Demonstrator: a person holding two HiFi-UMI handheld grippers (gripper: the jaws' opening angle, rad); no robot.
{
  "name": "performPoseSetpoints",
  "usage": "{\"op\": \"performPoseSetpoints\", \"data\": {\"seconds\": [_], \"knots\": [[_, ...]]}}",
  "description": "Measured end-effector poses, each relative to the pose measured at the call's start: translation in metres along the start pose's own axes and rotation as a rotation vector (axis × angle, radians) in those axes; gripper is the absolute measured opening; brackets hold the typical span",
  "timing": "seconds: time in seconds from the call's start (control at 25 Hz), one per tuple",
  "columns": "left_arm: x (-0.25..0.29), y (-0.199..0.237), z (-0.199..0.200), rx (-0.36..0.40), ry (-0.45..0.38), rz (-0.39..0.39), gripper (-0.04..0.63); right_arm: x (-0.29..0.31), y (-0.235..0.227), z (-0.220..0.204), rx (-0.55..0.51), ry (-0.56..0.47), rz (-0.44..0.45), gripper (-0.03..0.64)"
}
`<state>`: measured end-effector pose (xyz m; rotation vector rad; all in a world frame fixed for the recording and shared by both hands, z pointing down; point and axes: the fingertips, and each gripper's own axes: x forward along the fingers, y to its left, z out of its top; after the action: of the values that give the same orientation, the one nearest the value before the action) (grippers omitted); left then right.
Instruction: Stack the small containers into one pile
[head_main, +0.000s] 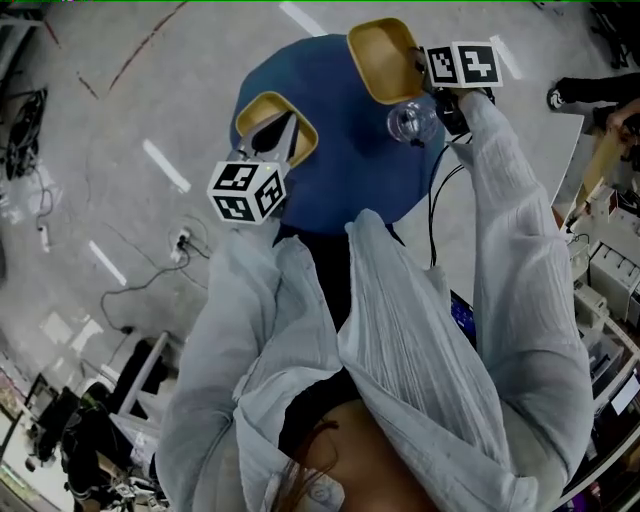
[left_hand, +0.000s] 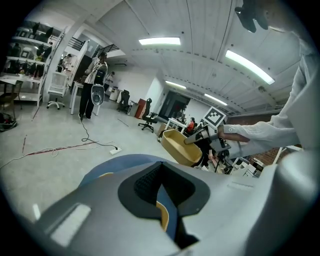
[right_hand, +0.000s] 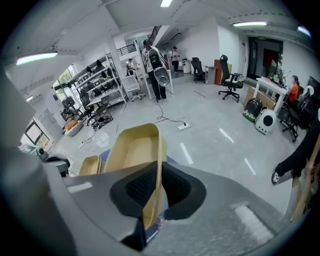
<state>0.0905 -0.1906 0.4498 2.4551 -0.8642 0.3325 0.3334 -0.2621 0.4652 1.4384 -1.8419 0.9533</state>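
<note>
The right gripper (right_hand: 156, 189) has its jaws closed on the side wall of one yellow container (right_hand: 134, 150) and holds it in the air, tilted, above the far edge of the round blue table (head_main: 340, 170). The left gripper (left_hand: 159, 195) is closed too, pinching the thin rim of a second yellow container (head_main: 258, 102), which is nearer to the person, over the left part of the table. The two containers do not touch each other.

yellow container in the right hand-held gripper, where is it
Head view, upper right: yellow container gripped by the right hand-held gripper, over the blue table's far edge.
</note>
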Motion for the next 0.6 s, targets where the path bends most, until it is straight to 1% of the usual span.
{"op": "performPoseSetpoints", "data": {"seconds": [0.24, 0.4, 0.6], "knots": [[-0.016, 0.003, 0.005, 0.012, -0.013, -0.029, 0.012, -0.025, 0.01, 0.002, 0.011, -0.03, -0.042, 0.026], [-0.026, 0.009, 0.006, 0.016, -0.02, -0.037, 0.012, -0.034, 0.026, -0.003, 0.027, -0.044, -0.039, 0.026], [-0.034, 0.005, 0.003, 0.036, -0.012, -0.055, 0.012, -0.043, 0.041, -0.016, 0.042, -0.055, -0.026, 0.026]]}}
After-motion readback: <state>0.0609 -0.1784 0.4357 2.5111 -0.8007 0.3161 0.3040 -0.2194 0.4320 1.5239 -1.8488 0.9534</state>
